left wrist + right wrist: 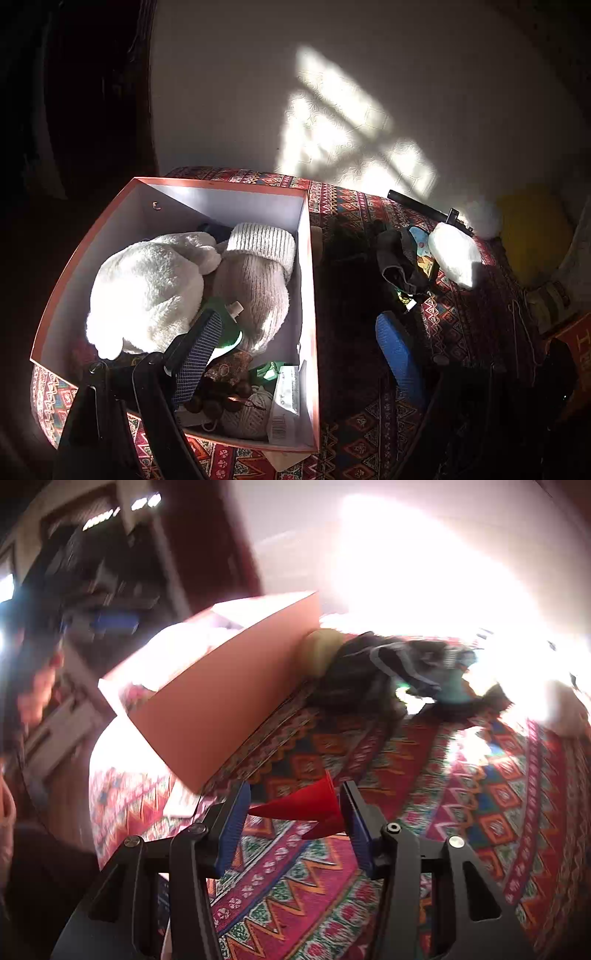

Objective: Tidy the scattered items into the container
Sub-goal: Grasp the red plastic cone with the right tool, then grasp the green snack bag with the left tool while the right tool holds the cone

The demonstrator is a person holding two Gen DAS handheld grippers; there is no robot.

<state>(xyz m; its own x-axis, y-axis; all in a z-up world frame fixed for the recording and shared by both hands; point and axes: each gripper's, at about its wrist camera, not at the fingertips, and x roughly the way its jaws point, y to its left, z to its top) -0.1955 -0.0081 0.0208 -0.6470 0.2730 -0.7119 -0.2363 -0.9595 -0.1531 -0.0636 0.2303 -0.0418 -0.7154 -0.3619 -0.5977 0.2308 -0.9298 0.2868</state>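
The orange cardboard box [312, 295] sits on a surface covered with a red patterned cloth [369, 435], toward the surface's left edge and back corner by the pale wall [229, 92]. Inside it, a fluffy white plush item [147, 291] fills the left half, with a beige knitted mitten [258, 273] leaning against the right wall. At the near end of the box lie a green pouch with a white cap [231, 317], dark brown beads [218, 400], a ball of pale twine [247, 417] and a white packet with a barcode [286, 402].

The left hand-held gripper [295, 354] hangs over the box's near right corner with its jaws spread wide, one blue-padded finger [197, 354] above the box contents, the other outside the box over the cloth; nothing is between them.

Still out on the cloth, toward the back right of the surface, are a dark garment with striped trim [399, 258], a white padded item [456, 254] in the sunlight and a black rod-like object [428, 208] along the back edge near the wall.

The right hand-held gripper [295, 812] is low over the cloth near the front edge, just beside the box's near corner [207, 716]. Its jaws are at a middling width, closed on a small red cone-shaped piece [306, 803]. This view is blurred and overexposed, so the piece is probably plastic, though what it is I cannot say. The dark garment [373, 672] lies past the box's far right side.
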